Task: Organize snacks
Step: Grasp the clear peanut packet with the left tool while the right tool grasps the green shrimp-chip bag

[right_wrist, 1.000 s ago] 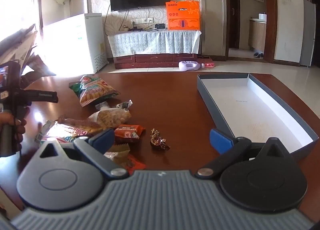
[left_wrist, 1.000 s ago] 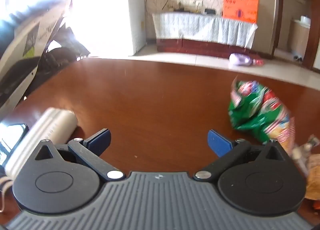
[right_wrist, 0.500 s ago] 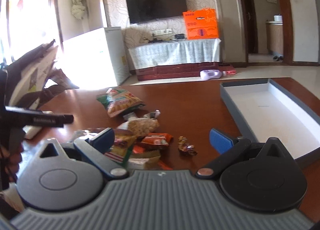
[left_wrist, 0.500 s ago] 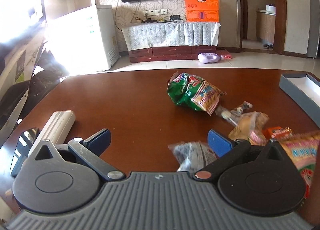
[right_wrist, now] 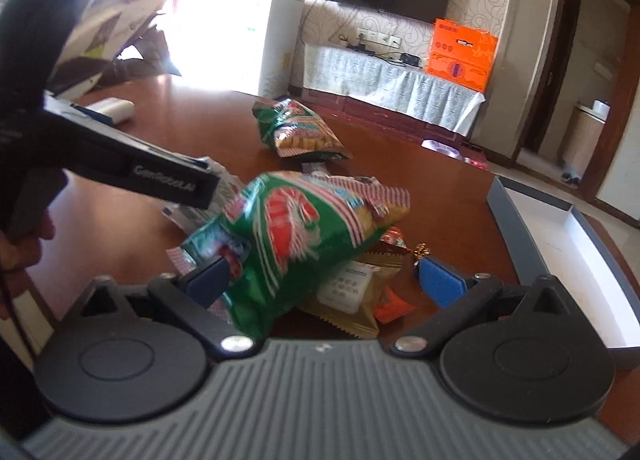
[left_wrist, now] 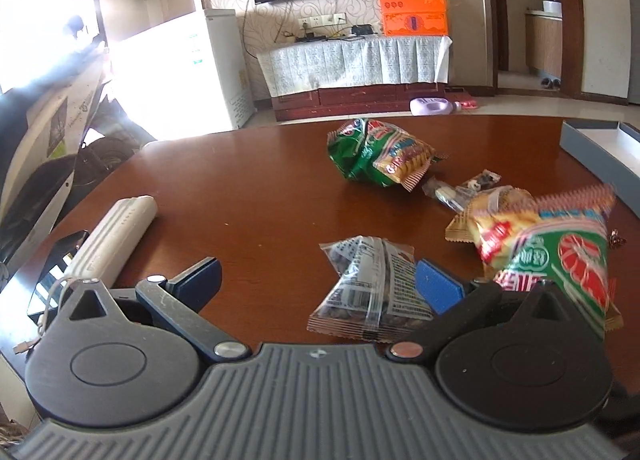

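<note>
Across the middle of both frames spreads the brown bench (left_wrist: 248, 180), with a grey open box (right_wrist: 560, 228) at its right edge. Lower centre in the right wrist view, a big green snack bag (right_wrist: 296, 236) lies between the wide-open jaws of the right gripper (right_wrist: 326, 282), touching its left finger; whether it is held I cannot tell. Lower centre in the left view, the left gripper (left_wrist: 320, 284) gapes wide and empty over a clear packet (left_wrist: 368, 284). Another green bag (left_wrist: 376, 156) lies farther up.

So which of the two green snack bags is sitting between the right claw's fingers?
The blurred green bag with red stripes, between the right claw's open fingers; the other green bag lies farther back on the table.
</note>
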Demonstrator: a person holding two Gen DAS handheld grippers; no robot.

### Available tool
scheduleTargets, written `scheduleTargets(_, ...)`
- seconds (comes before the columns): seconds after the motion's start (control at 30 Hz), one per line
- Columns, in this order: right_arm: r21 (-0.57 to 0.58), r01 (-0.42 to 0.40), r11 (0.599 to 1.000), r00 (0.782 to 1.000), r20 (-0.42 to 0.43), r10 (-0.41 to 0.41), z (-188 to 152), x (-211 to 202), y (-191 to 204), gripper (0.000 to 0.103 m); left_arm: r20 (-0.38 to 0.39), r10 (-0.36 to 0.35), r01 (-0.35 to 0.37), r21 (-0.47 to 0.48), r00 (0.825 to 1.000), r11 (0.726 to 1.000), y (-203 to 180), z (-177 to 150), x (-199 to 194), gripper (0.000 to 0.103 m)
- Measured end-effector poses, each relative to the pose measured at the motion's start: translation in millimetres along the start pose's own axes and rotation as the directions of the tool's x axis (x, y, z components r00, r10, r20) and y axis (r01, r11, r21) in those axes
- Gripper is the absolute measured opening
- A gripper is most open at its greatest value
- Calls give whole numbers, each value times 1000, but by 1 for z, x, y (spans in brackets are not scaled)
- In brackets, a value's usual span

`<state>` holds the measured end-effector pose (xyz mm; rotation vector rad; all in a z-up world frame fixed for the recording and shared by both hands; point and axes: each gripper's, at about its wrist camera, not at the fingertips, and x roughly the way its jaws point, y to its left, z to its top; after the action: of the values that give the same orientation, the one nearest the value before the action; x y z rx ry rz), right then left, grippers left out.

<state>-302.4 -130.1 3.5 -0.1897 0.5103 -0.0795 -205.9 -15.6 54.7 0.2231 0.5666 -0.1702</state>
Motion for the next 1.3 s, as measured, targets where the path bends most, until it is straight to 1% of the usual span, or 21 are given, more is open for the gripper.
scheduleTargets(0.1,45,79,996,997,-25,-78,1,8,-16,103,-21,-30,29,-21,999,999,-1,1,8,103)
scheduleTargets(0.17,96,130,987,991,-52,-125,-1,14,-30,103,-32,-52,50,-40,998,998,-1,3,12,103)
scheduleTargets(0.27,176,188,966,980,-92,-174,-2,18,-50,103,-33,-64,62,-39,997,997,-5,5,18,103)
scheduleTargets(0.4,207,229,951,971,-119,-208,-6,16,-61,103,-29,-83,83,-28,996,996,-9,6,23,103)
scheduleTargets(0.5,220,214,952,975,-108,-195,-8,9,-63,103,-25,-82,82,-12,996,997,-13,4,25,103)
scheduleTargets(0.57,222,185,957,982,-70,-174,-9,2,-63,103,-20,-72,72,-2,997,997,-15,3,26,103)
scheduleTargets(0.67,182,149,972,989,-19,-148,-9,-7,-56,103,-17,-59,59,0,998,998,-15,3,30,103)
scheduleTargets(0.83,103,94,990,995,6,-95,-2,-7,-35,103,-33,-60,59,-20,998,998,-14,2,37,103)
scheduleTargets(0.97,27,90,996,996,18,-90,1,-7,-19,103,-45,-56,54,-32,997,998,-14,1,42,103)
scheduleTargets(1.03,10,86,996,996,18,-86,1,-8,-15,103,-49,-55,53,-42,997,998,-14,1,45,103)
scheduleTargets(1.3,15,75,997,997,36,-75,4,-14,-9,103,-65,-54,50,-57,996,997,-16,-1,53,103)
